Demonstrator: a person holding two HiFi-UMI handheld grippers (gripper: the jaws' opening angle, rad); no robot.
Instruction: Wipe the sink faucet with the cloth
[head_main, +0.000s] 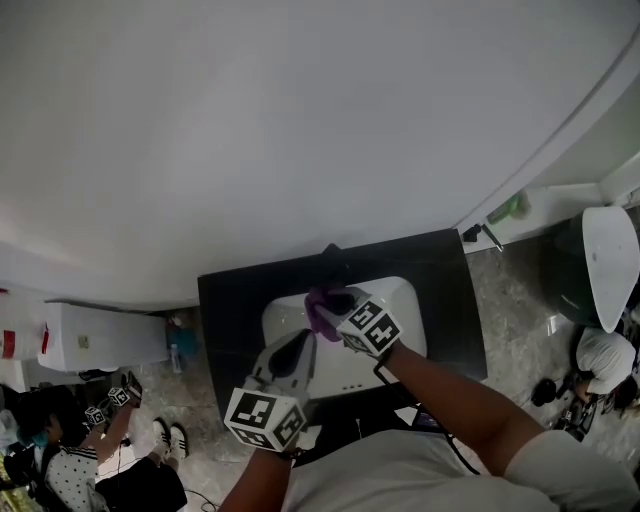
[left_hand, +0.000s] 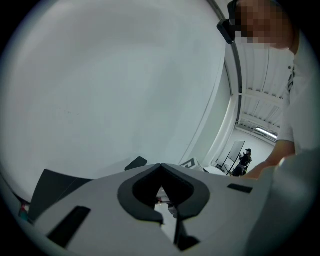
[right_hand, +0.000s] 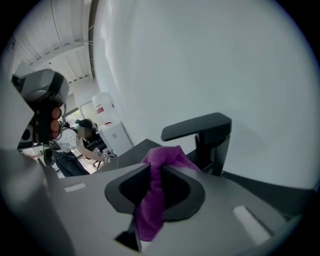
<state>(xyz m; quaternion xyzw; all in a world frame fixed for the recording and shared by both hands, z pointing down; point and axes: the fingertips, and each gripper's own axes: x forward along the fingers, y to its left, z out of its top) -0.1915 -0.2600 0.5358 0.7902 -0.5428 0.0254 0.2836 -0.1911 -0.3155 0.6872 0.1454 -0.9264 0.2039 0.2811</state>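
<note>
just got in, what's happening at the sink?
A person works over a white sink set in a black countertop. The right hand-held gripper is shut on a purple cloth, held just in front of the matte black faucet; contact isn't clear. The left hand-held gripper is shut and empty, over the basin.

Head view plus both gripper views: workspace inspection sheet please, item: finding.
Surface: black countertop with a white sink basin set in it, against a white wall.
Job's things: black faucet at the basin's back edge; purple cloth close in front of it, contact cannot be told.
Clutter: green item on the ledge to the right; teal item on the floor left of the counter.
Grippers: right gripper shut on the cloth; left gripper shut, empty, over the basin's near side.
Cables: thin black cable by the right forearm.
Surroundings: white cabinet to the left; another person at lower left.
</note>
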